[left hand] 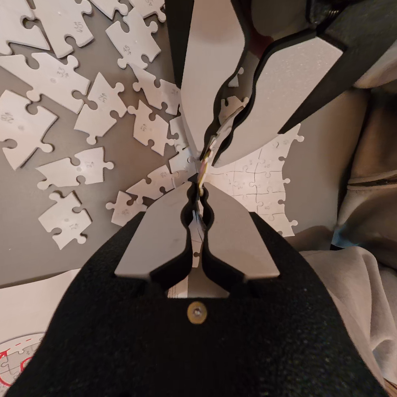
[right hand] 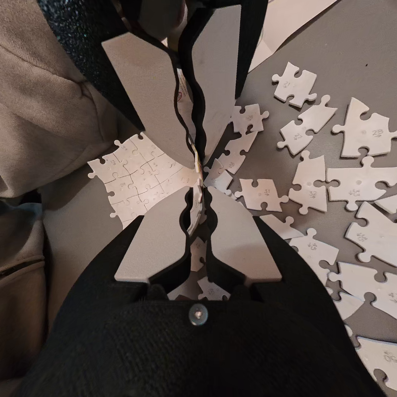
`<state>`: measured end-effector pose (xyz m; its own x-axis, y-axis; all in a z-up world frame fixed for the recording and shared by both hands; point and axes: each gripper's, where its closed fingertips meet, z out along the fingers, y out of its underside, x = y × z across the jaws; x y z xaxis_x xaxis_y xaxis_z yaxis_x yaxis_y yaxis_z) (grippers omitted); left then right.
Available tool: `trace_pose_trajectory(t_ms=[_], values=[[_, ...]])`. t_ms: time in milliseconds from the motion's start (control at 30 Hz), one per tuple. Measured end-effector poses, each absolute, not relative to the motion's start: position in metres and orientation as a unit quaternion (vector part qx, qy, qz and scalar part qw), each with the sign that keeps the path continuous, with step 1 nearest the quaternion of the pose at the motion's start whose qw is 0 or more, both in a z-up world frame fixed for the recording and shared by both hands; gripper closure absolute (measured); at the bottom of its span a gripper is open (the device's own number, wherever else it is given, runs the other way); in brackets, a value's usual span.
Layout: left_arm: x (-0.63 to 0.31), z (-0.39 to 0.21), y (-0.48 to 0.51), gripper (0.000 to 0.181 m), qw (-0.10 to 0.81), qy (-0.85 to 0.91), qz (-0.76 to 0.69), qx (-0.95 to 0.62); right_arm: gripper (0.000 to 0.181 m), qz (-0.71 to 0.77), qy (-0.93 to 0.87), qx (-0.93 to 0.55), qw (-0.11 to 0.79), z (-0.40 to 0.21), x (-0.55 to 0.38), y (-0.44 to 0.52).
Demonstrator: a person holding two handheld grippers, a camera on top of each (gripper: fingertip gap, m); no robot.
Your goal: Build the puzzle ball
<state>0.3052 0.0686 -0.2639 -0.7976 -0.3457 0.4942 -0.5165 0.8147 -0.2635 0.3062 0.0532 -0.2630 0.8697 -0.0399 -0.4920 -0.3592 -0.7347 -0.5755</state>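
I have both grippers closed on the joined puzzle section (left hand: 257,180), a curved sheet of interlocked white pieces held edge-on above the grey table (left hand: 120,148). My left gripper (left hand: 198,191) pinches the section's edge from one side, jaws pressed nearly together on it. My right gripper (right hand: 198,190) clamps the same edge from the opposite side, its tips almost touching the left one's. In the right wrist view the section fans out beside the fingertips, toward a person's beige clothing (right hand: 43,107). On the section's other side, loose puzzle pieces (right hand: 311,189) lie scattered flat across the table, backs up. A printed sheet (left hand: 19,354) lies farther out, past those pieces.
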Motion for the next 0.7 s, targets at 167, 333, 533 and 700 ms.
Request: trace_pose_trajectory(t_ms=[167, 333, 533, 700], values=[[0.305, -0.263, 0.068, 0.177, 0.221, -0.924, 0.201, 0.238, 0.178, 0.226, 0.121, -0.904, 0.342, -0.265, 0.310, 0.054], [0.306, -0.262, 0.069, 0.177, 0.215, -0.927, 0.199, 0.234, 0.178, 0.228, 0.127, -0.903, 0.342, -0.265, 0.310, 0.054], [0.308, -0.264, 0.071, 0.179, 0.210, -0.927, 0.197, 0.239, 0.167, 0.222, 0.123, -0.899, 0.356, -0.261, 0.312, 0.054], [0.308, -0.264, 0.071, 0.179, 0.208, -0.929, 0.196, 0.237, 0.168, 0.217, 0.130, -0.886, 0.388, -0.249, 0.322, 0.051]])
